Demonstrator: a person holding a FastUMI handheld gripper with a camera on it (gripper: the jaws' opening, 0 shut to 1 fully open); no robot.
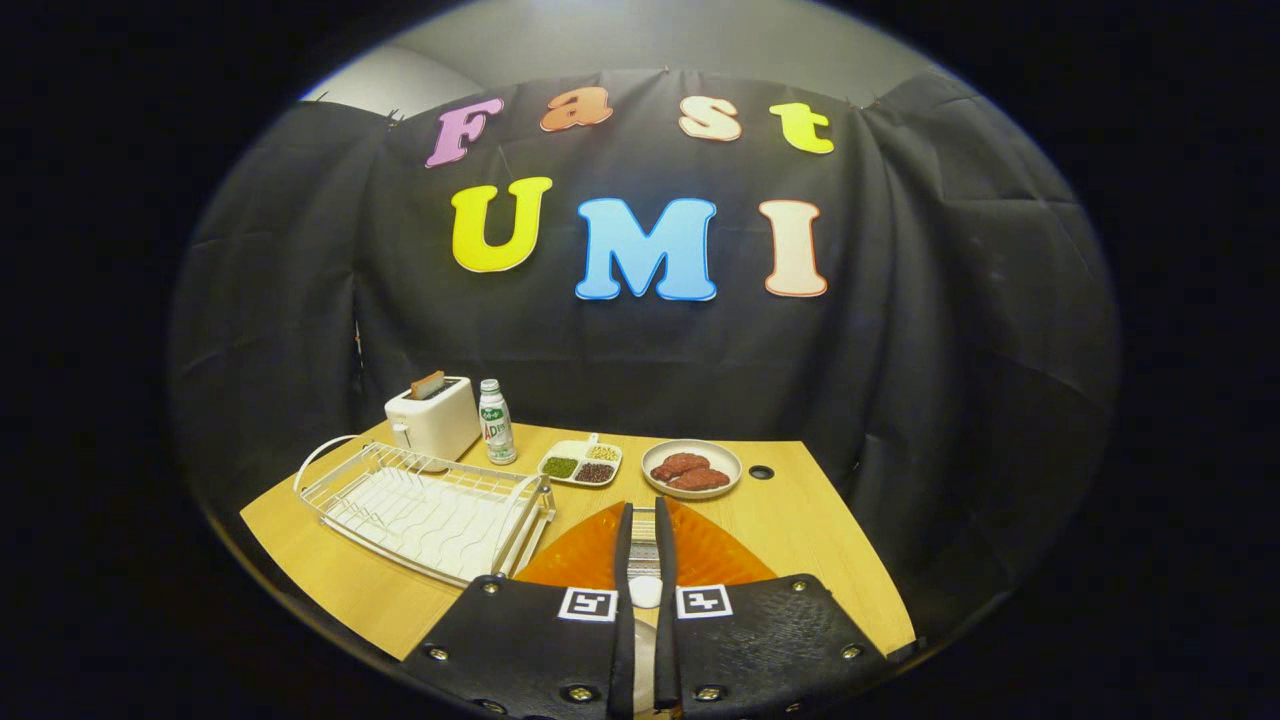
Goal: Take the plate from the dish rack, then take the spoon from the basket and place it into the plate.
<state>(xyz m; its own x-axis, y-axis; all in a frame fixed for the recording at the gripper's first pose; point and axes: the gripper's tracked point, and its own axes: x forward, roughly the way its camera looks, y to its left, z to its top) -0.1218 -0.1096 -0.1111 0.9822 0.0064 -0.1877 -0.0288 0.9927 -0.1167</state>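
Observation:
An orange ribbed plate (712, 556) lies flat on the wooden table, right under and just ahead of my fingers. My gripper (645, 512) hovers over the plate's middle with its fingers drawn close together. A slim metallic spoon (645, 548) with a pale rounded part runs along the narrow gap between them, and both fingers press on it. The white wire dish rack (430, 510) stands to the left of the plate with nothing in its slots.
Beyond the rack stand a white toaster (432, 418) holding a slice and a small bottle (495, 422). A divided dish of beans (580, 463) and a bowl of red patties (692, 468) sit past the orange plate. The table (810, 530) has a cable hole (761, 472).

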